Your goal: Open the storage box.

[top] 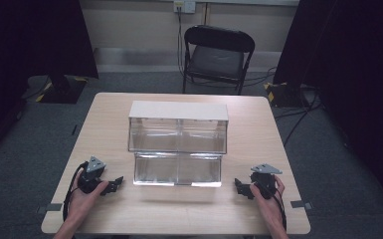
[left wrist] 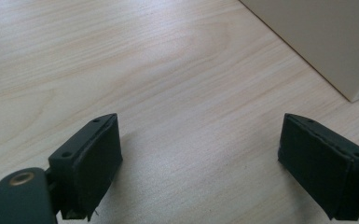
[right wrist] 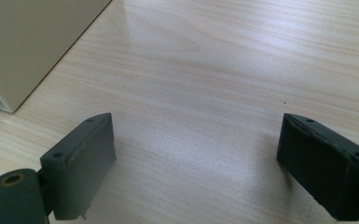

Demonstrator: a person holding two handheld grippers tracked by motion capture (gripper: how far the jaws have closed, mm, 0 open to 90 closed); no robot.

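on the table (top: 189,209), either side of the clear drawer box (top: 178,144), i rest my left gripper (top: 113,182) and right gripper (top: 239,186), both spread wide and empty.

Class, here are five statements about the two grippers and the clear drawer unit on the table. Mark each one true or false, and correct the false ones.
1. The left gripper has its jaws spread wide apart. True.
2. The right gripper is clamped on the clear drawer unit. False: its jaws are open over bare table, apart from the unit.
3. The drawer unit stands between the two grippers in the high view. True.
4. A red cup sits inside the lower drawer. False: nothing can be seen in that drawer.
5. A black folding chair stands beyond the far edge of the table. True.
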